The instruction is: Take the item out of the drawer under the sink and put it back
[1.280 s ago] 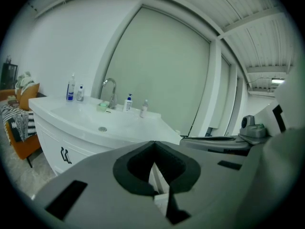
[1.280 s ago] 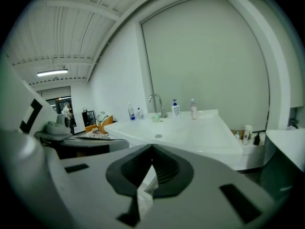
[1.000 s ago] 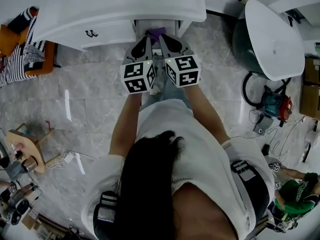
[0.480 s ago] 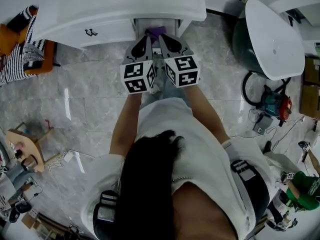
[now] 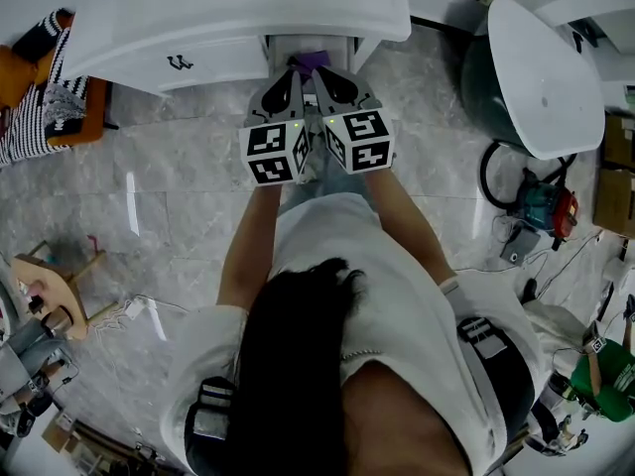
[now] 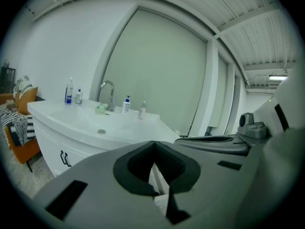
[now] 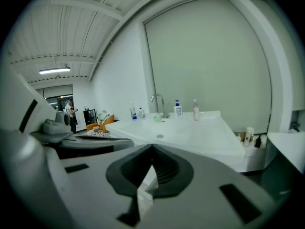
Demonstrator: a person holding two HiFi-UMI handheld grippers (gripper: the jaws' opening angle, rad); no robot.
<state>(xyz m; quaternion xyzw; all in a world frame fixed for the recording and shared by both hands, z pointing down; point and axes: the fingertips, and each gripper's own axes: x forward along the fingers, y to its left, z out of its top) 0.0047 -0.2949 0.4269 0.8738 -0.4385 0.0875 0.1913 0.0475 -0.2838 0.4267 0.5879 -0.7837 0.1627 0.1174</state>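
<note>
Grey marble floor (image 5: pixel 179 186) below the white sink vanity (image 5: pixel 238 18); the vanity's drawer (image 5: pixel 281 50) stands open with the purple item (image 5: pixel 311 63) lying inside. You hold both forearms straight out toward the vanity, left gripper (image 5: pixel 291 73) and right gripper (image 5: pixel 323 74) side by side, tipped slightly down, tips at the drawer's front. Each has its jaws pressed together on nothing.

no text can be read; bottle (image 6: pixel 127 105) labels too small
</note>
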